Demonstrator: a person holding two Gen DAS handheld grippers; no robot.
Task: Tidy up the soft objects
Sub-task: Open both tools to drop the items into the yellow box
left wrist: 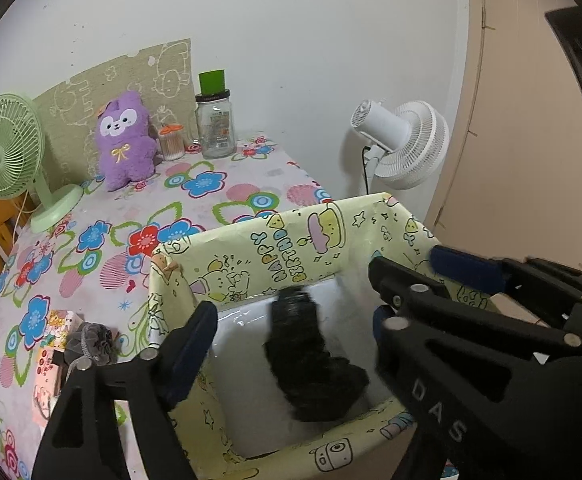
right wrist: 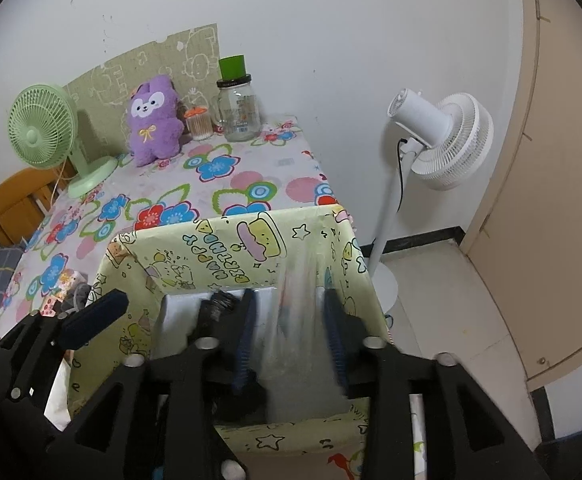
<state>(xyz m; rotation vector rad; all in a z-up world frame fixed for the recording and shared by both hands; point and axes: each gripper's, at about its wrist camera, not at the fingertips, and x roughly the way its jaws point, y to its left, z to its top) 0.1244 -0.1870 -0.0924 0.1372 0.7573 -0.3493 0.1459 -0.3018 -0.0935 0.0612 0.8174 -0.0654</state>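
Flowered tablecloth [left wrist: 227,200] spread before white wall, black fuzzy item [left wrist: 311,364] seen loose inside paper-lined box [left wrist: 251,252] at near right, left gripper [left wrist: 291,312] spread wide above it, right gripper [right wrist: 291,336] parted, nothing gripped, purple plush [left wrist: 125,140] seated at far left.

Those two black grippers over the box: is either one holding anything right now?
Left gripper: open, holding nothing; the black fuzzy item lies loose in the box.
Right gripper: open, nothing gripped.
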